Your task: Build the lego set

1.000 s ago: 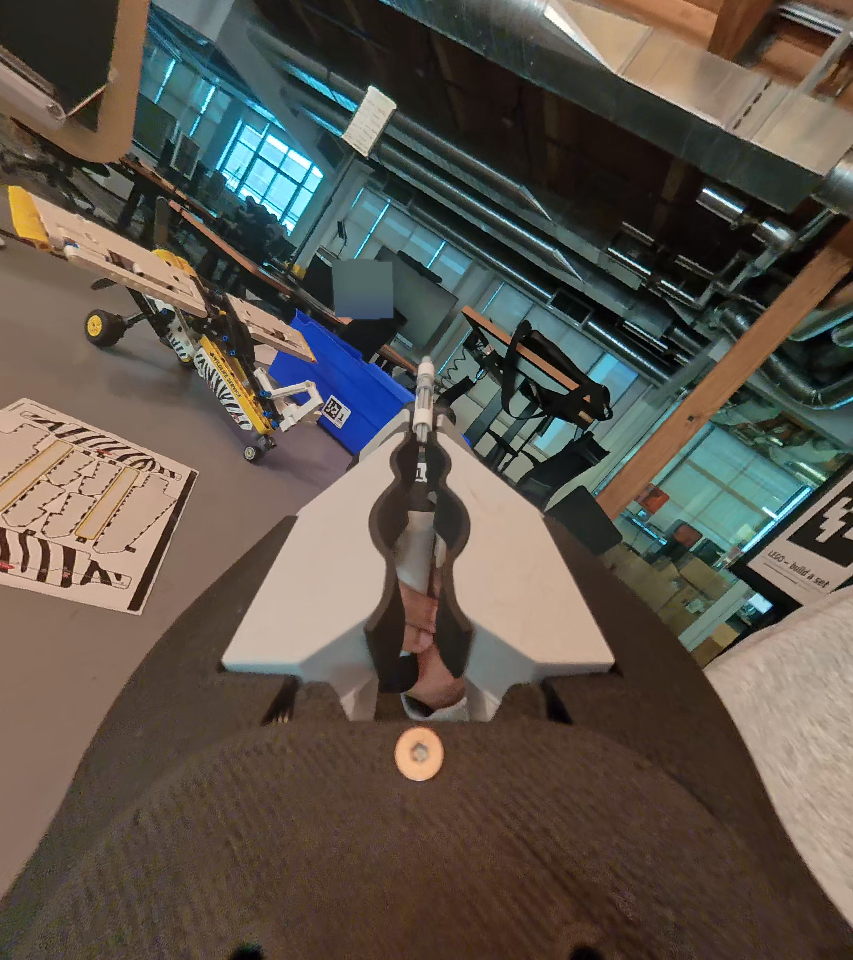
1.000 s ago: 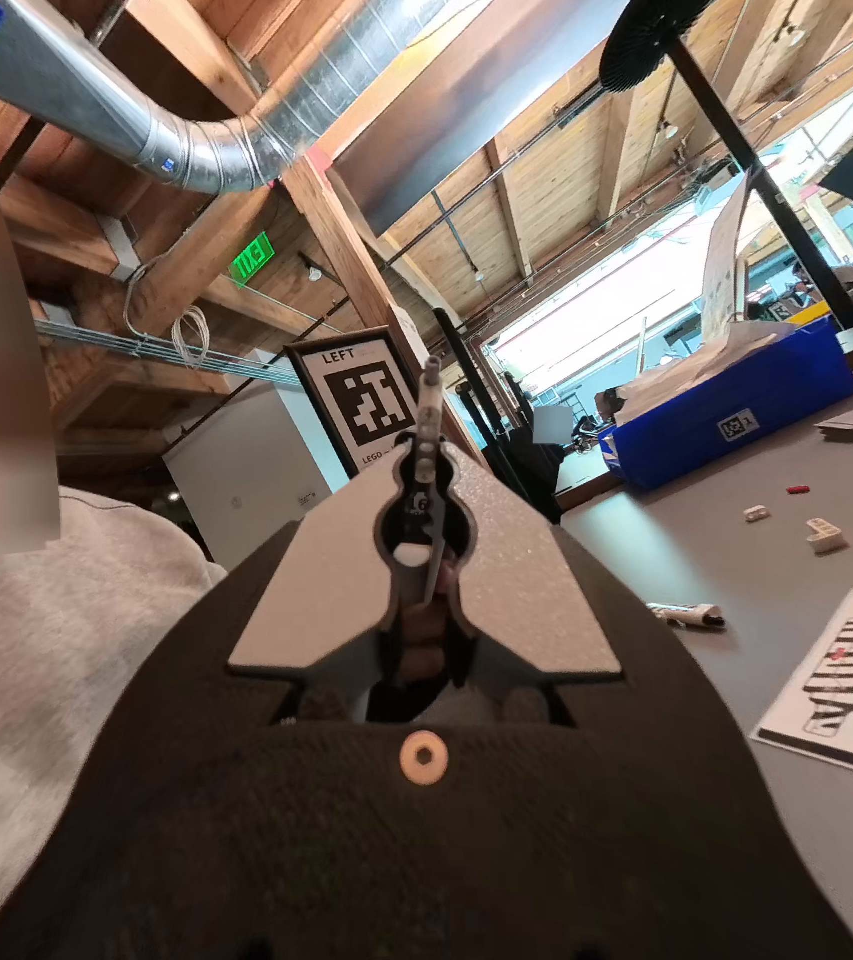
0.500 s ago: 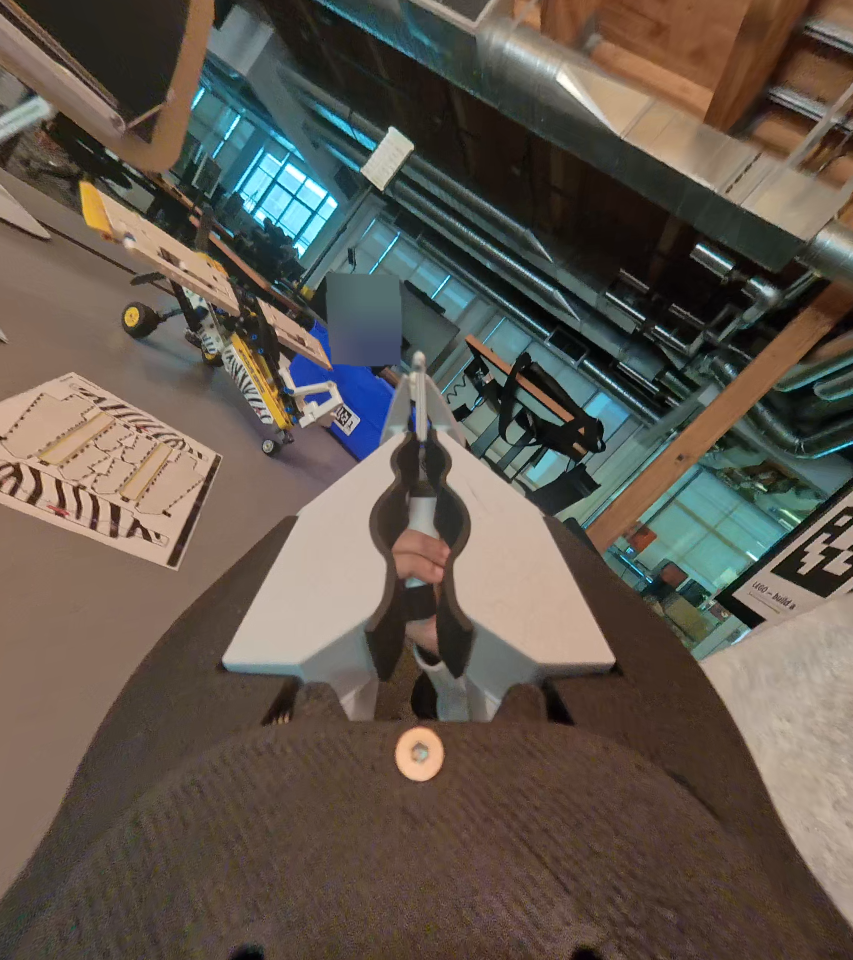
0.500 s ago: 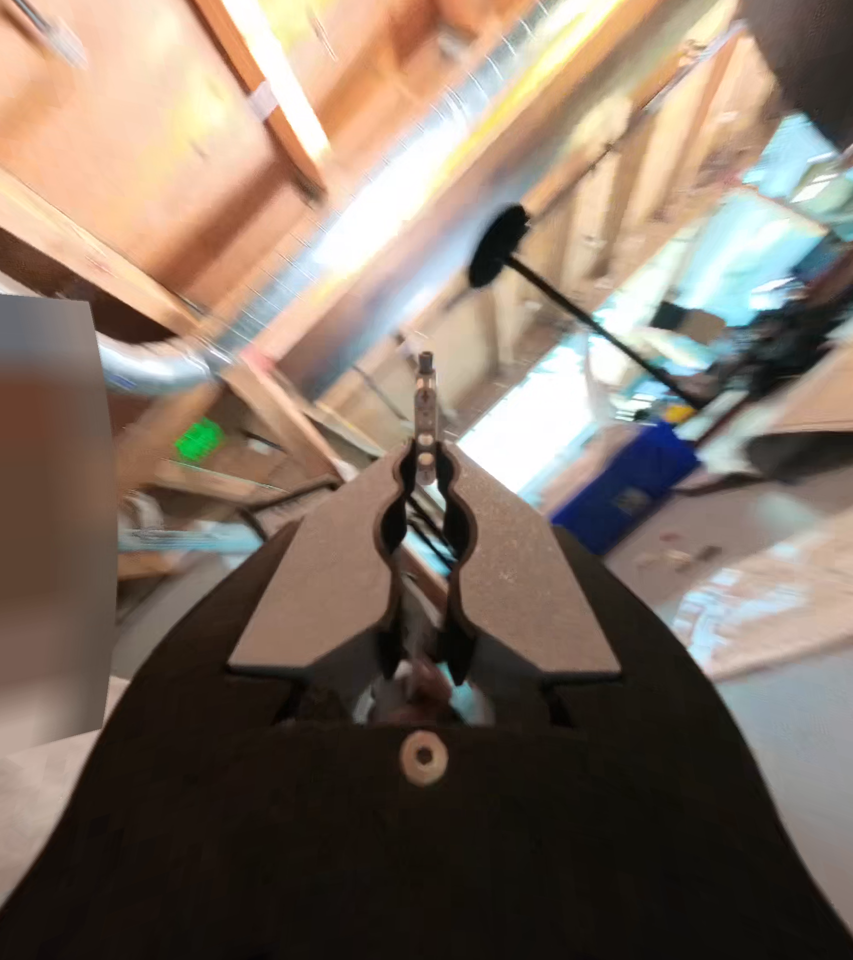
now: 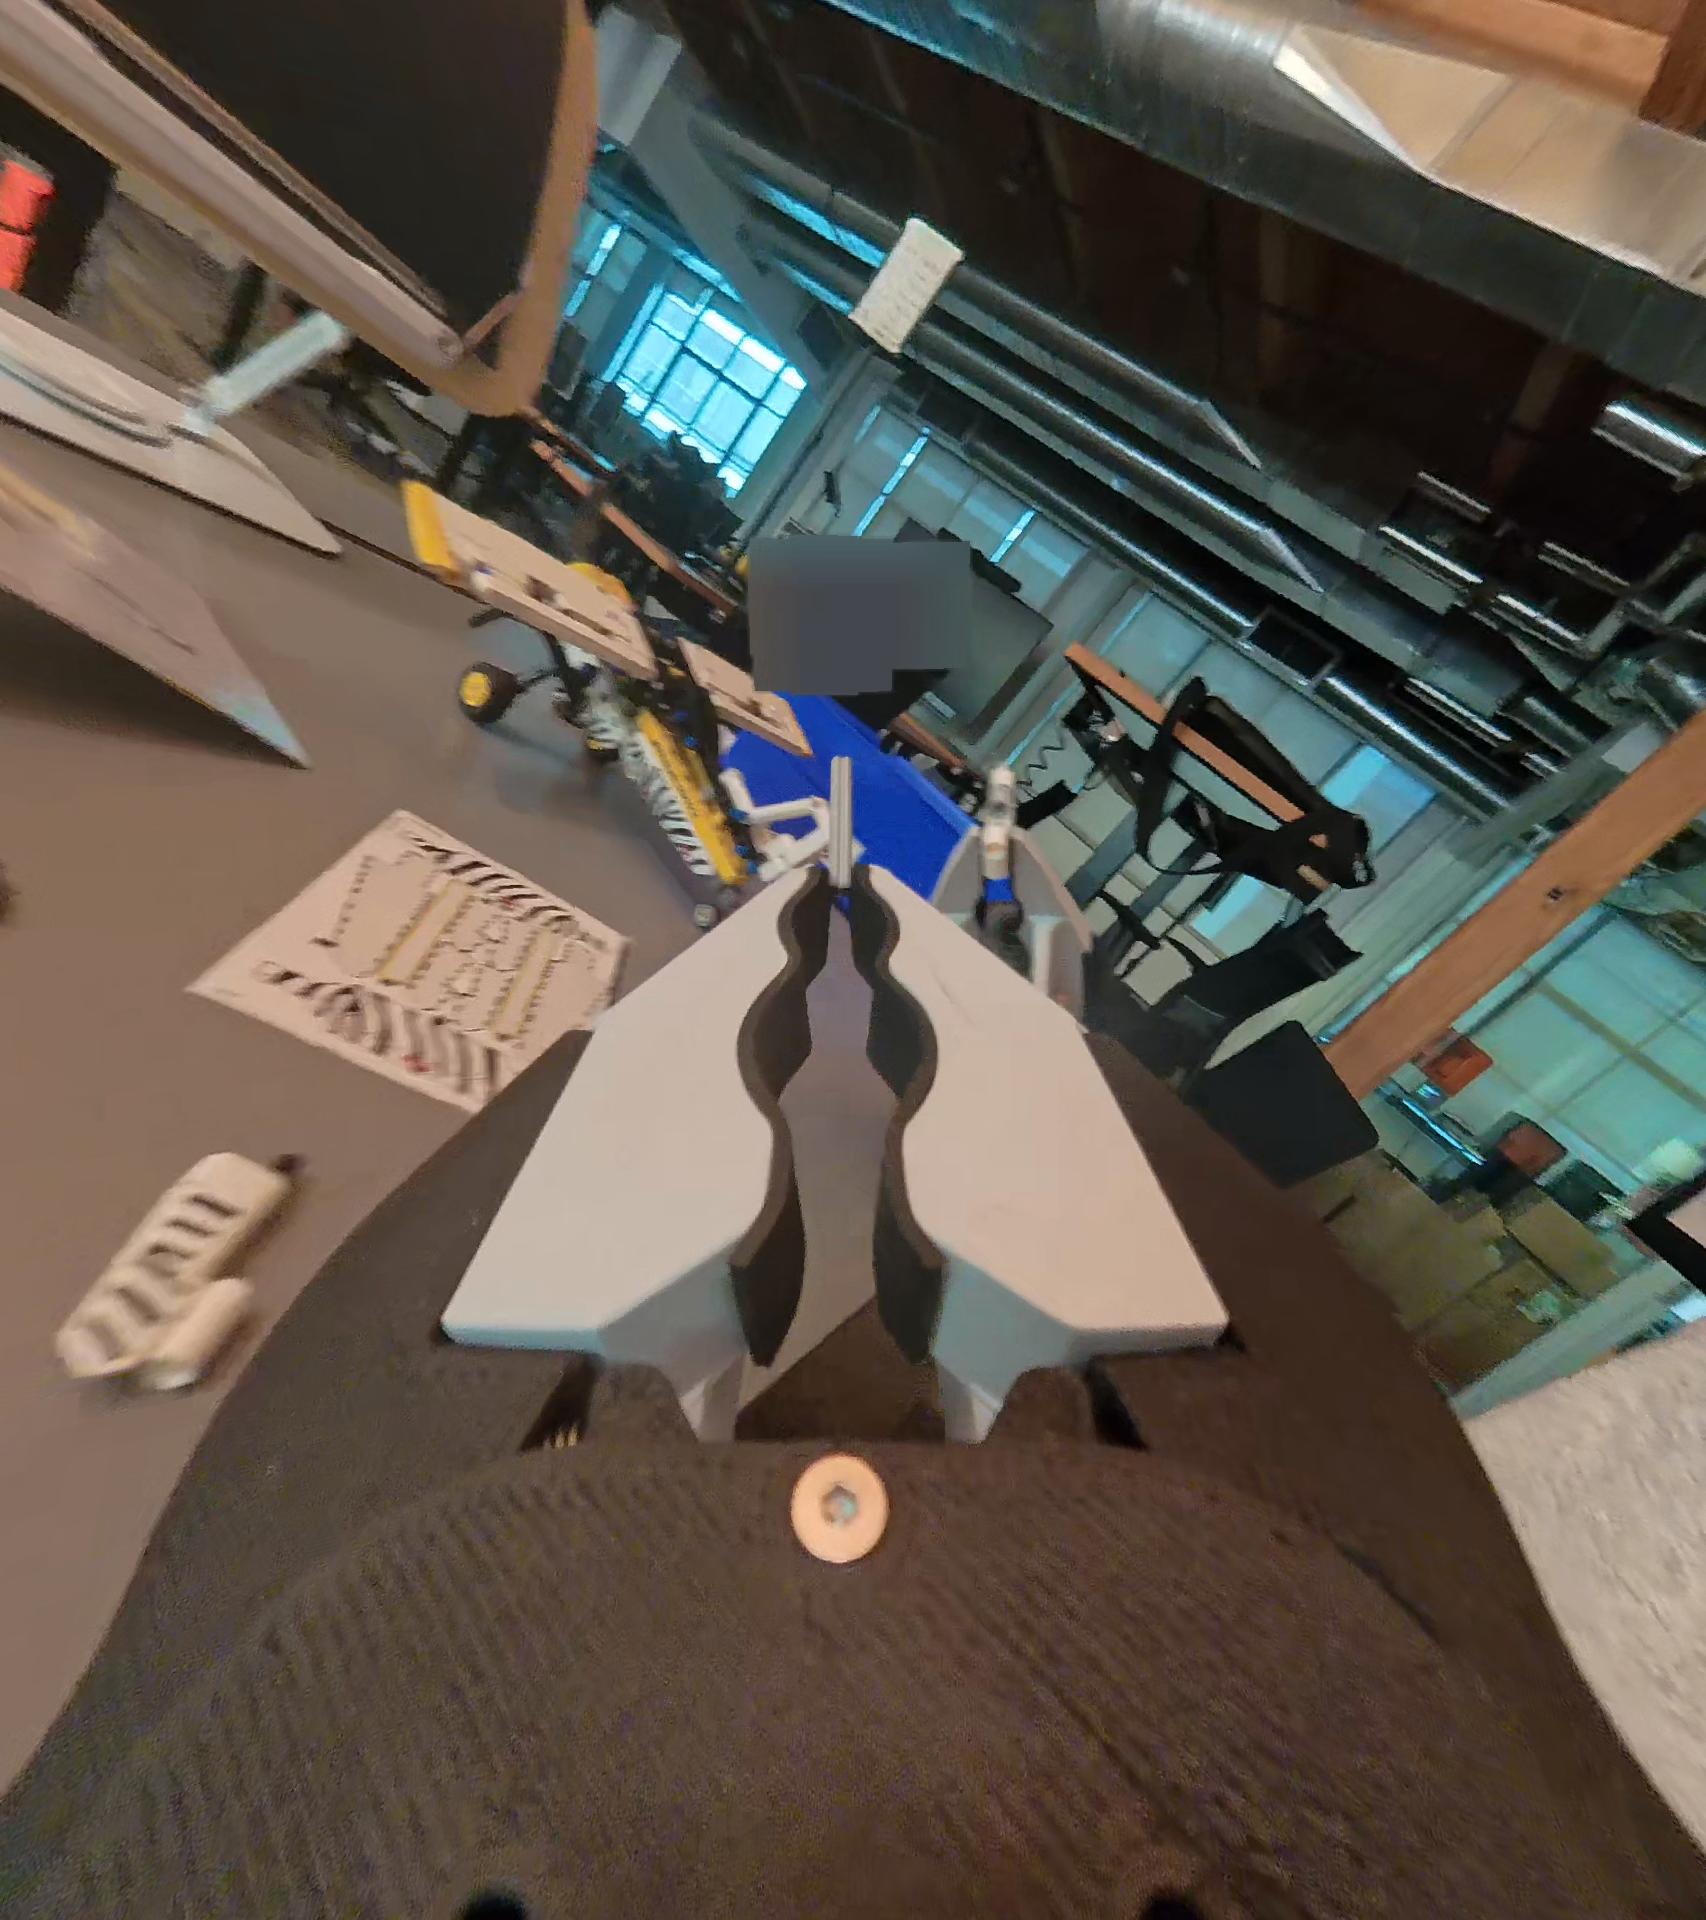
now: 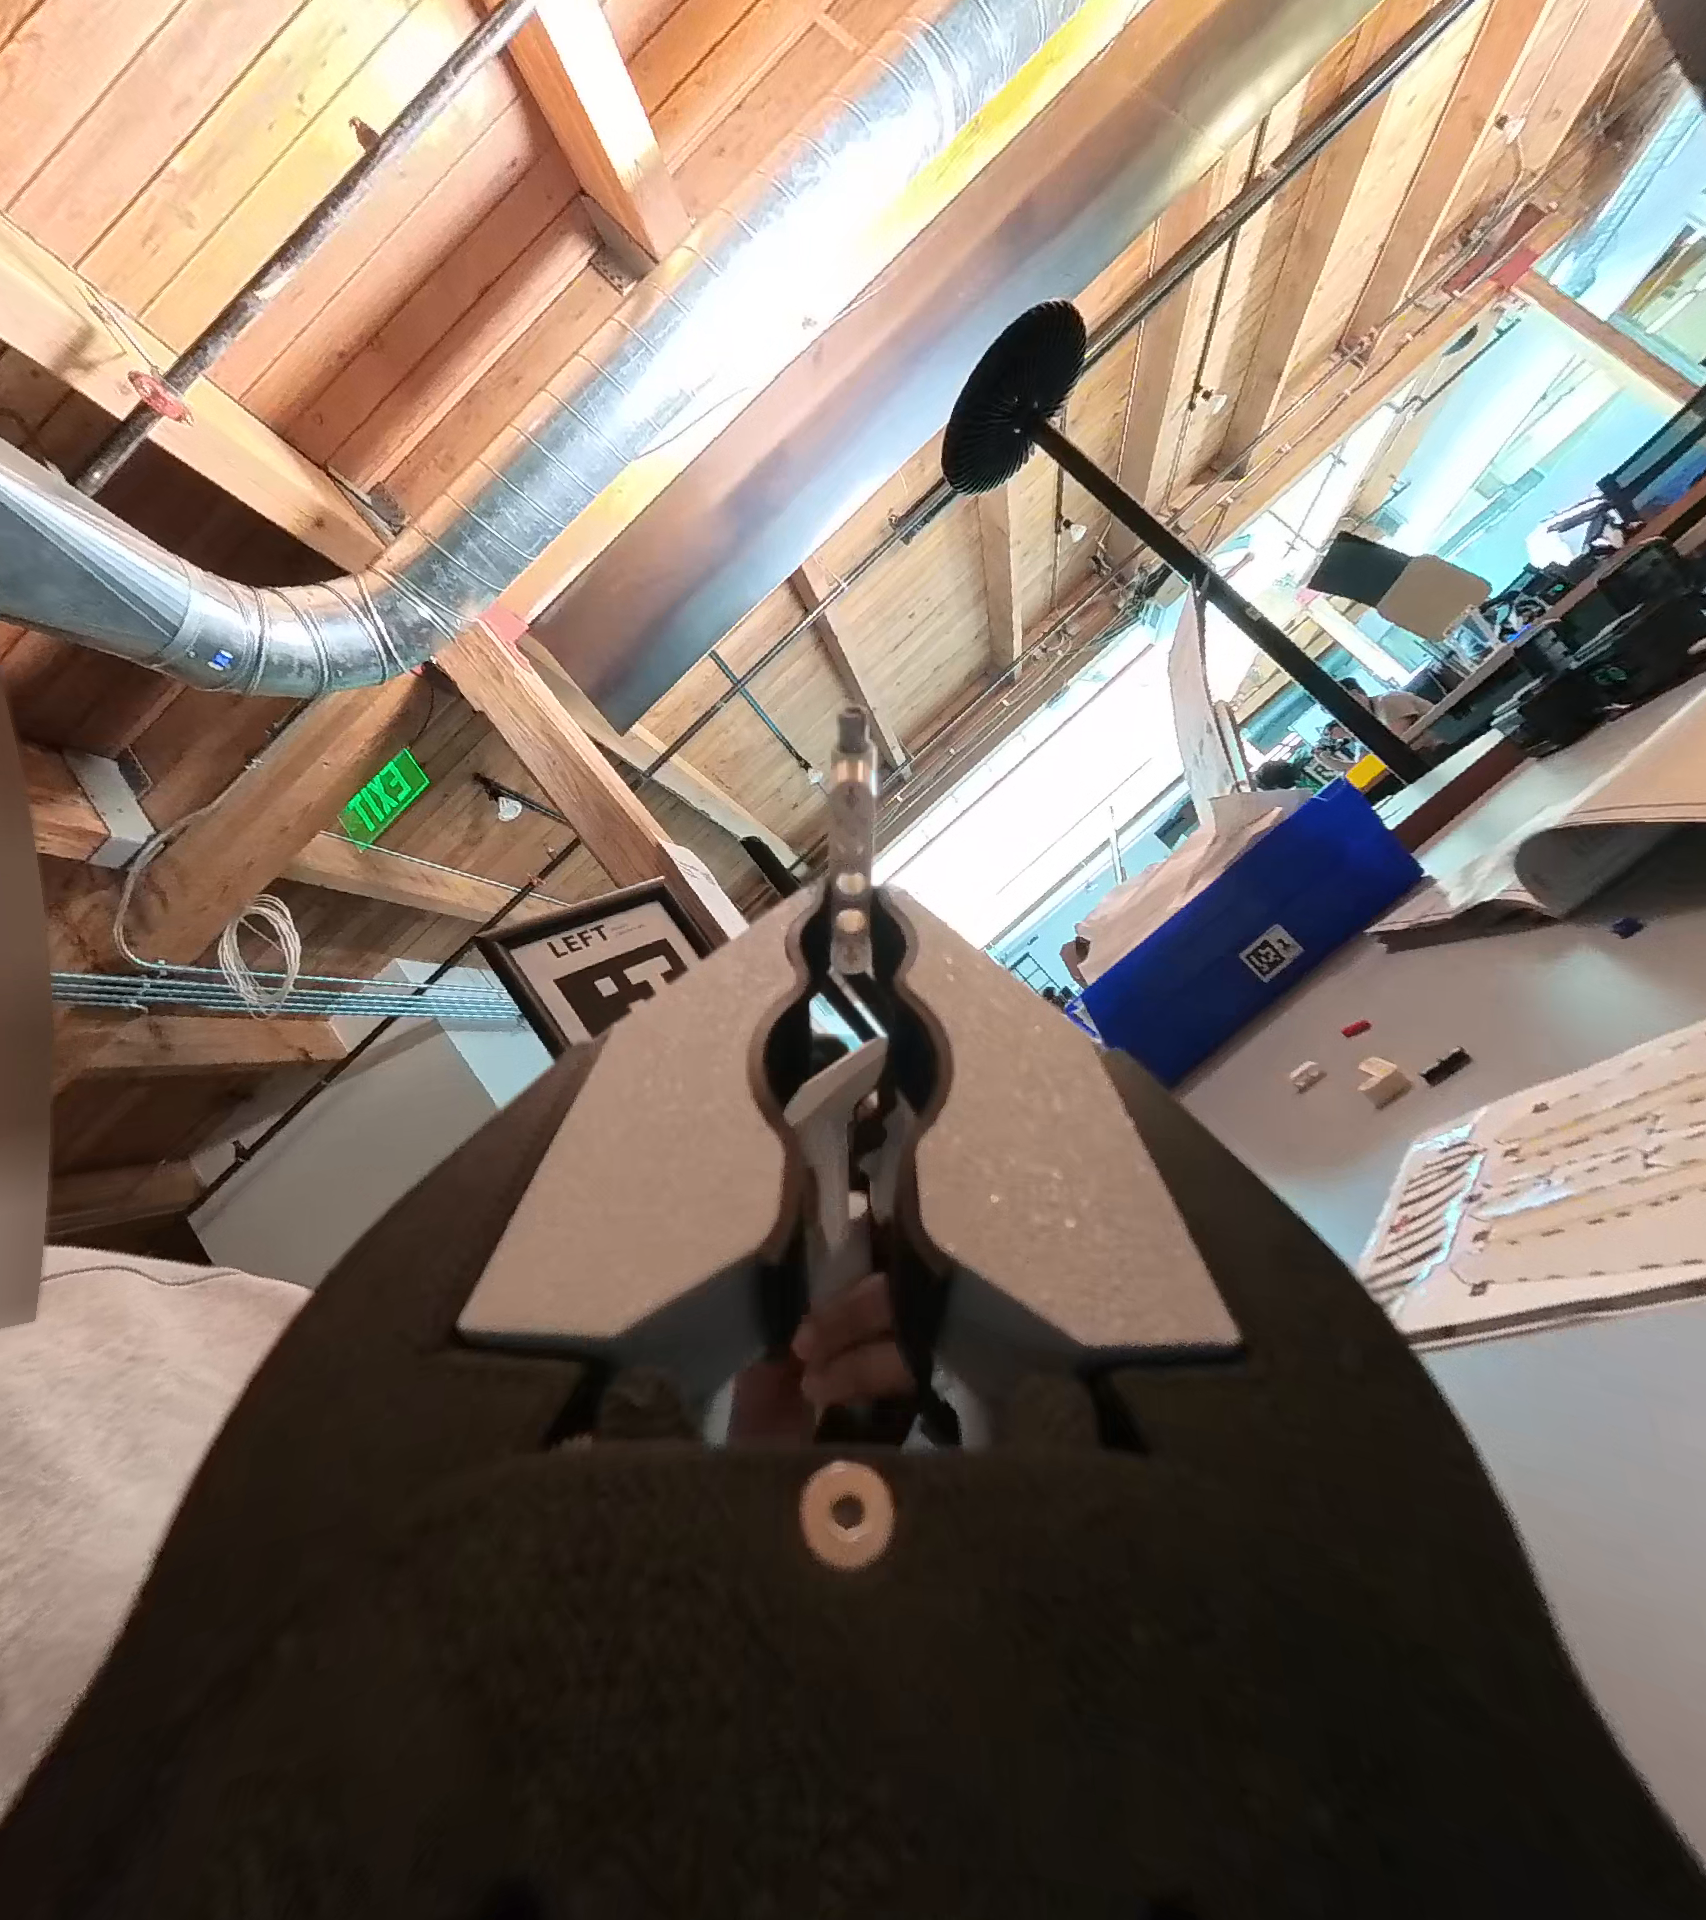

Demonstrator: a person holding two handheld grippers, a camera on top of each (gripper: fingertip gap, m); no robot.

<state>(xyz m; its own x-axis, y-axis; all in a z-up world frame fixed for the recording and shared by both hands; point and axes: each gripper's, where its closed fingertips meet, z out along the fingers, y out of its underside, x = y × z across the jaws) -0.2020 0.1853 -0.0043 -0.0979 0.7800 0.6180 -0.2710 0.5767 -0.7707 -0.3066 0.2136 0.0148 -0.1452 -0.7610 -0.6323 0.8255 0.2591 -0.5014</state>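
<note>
- Left wrist view: left gripper (image 5: 841, 891) is pinching a thin grey rod (image 5: 841, 821) at its very tips, jaws drawn together there with only the rod between them.
- Rod is sticking straight out past the tips, in front of the blue bin (image 5: 880, 800) in this view.
- Just right of the rod, the right gripper (image 5: 996, 883) is showing farther off, gripping a small white and blue piece (image 5: 996, 831).
- Left of the blue bin, the half-built yellow and striped model (image 5: 641, 717) is standing on the grey table (image 5: 80, 1091); nearer the camera, a striped sticker sheet (image 5: 423, 956) and a white ribbed part (image 5: 168, 1268) are lying on the table.
- Right wrist view: right gripper (image 6: 849, 914) is clamping a slim grey beam with holes (image 6: 849, 831), which is poking up beyond the tips.
- Right of the blue bin (image 6: 1244, 977), a few loose small bricks (image 6: 1379, 1081) are lying on the table (image 6: 1555, 1507) beside the sticker sheet (image 6: 1576, 1164).
- Both held pieces are looking light, stiff and smooth, so likely to twist or slip in the pads; a hold low on the shaft, leaving the mating end free, seems best.
</note>
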